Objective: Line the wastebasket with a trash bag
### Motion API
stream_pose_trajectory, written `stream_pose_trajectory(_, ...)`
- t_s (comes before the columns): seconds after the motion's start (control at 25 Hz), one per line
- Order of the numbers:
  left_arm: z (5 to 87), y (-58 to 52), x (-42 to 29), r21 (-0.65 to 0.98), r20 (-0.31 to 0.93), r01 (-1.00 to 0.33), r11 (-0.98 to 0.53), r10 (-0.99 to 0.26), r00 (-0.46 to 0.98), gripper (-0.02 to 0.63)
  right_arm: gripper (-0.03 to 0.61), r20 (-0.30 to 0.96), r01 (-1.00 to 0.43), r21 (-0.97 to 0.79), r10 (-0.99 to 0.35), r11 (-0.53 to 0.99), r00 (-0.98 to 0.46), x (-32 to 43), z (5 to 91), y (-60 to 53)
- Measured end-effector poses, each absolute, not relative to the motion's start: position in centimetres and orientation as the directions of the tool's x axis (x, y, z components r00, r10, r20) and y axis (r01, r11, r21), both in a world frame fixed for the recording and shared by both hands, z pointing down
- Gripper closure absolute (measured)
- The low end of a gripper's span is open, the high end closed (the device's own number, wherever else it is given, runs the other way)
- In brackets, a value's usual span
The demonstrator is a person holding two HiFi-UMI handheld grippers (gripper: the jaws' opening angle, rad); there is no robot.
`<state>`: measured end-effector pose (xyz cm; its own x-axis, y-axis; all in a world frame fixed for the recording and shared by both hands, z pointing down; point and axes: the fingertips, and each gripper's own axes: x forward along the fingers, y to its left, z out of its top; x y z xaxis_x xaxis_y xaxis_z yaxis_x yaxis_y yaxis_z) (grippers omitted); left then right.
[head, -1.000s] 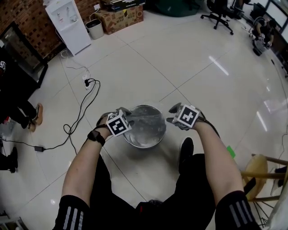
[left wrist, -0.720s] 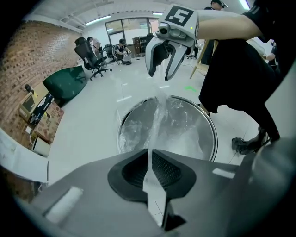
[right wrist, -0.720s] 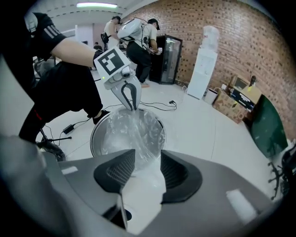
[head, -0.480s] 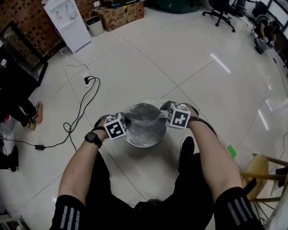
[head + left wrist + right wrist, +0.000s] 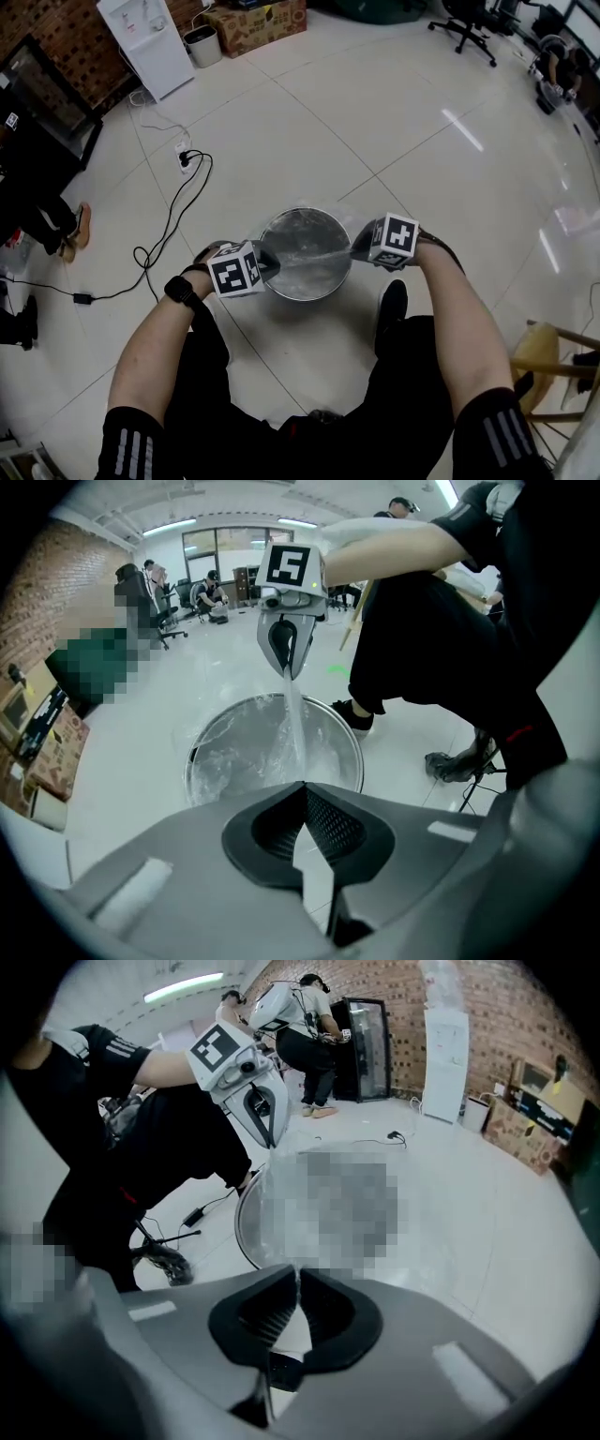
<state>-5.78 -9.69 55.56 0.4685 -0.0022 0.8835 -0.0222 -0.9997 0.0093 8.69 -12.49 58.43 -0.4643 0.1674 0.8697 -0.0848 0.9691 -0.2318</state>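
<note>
Wastebasket (image 5: 305, 298): round, metal, standing on the floor just ahead of the person's shoe (image 5: 391, 302), which lies at its 4 o'clock.

Clear bag (image 5: 314, 256): some film sits slack inside the basket, and one edge is drawn taut across the mouth as a narrow strip.

Left gripper (image 5: 265, 262): at the rim's 9 o'clock, jaws together and clamped on the bag edge.

Right gripper (image 5: 358, 246): at the rim's 3 o'clock, jaws have just been closing and now pinch bag film between them.

The strip runs straight from one pair of jaws to the other.

Power strip (image 5: 183, 153): on the floor at 10 o'clock, well apart.
</note>
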Motion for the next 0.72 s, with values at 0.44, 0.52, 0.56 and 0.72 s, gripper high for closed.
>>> stream_pose_trajectory(0.44,56.7,-0.6,-4.6,0.284,0.826,0.122,-0.951,0.307,0.472,0.614,0.571,0.799,-0.023,-0.488,0.436,0.872,-0.414,8.9,59.5,-6.6)
stream_pose_trajectory(0.52,57.6,0.8,-4.2,0.326,0.819,0.141,-0.935,0.354,0.452,0.614,0.571,0.800,-0.020,-0.504,0.457,0.864,-0.389,8.9,60.0,-6.1)
stream_pose_trajectory(0.56,58.0,1.4,-4.1,0.345,0.816,0.147,-0.927,0.374,0.440,0.614,0.571,0.799,-0.021,-0.512,0.467,0.859,-0.379,8.9,60.3,-5.8)
stream_pose_trajectory(0.72,60.2,2.4,-4.4,0.389,0.830,0.140,-0.911,0.412,0.376,0.614,0.571,0.800,-0.030,-0.537,0.498,0.843,-0.335,9.2,61.8,-4.8)
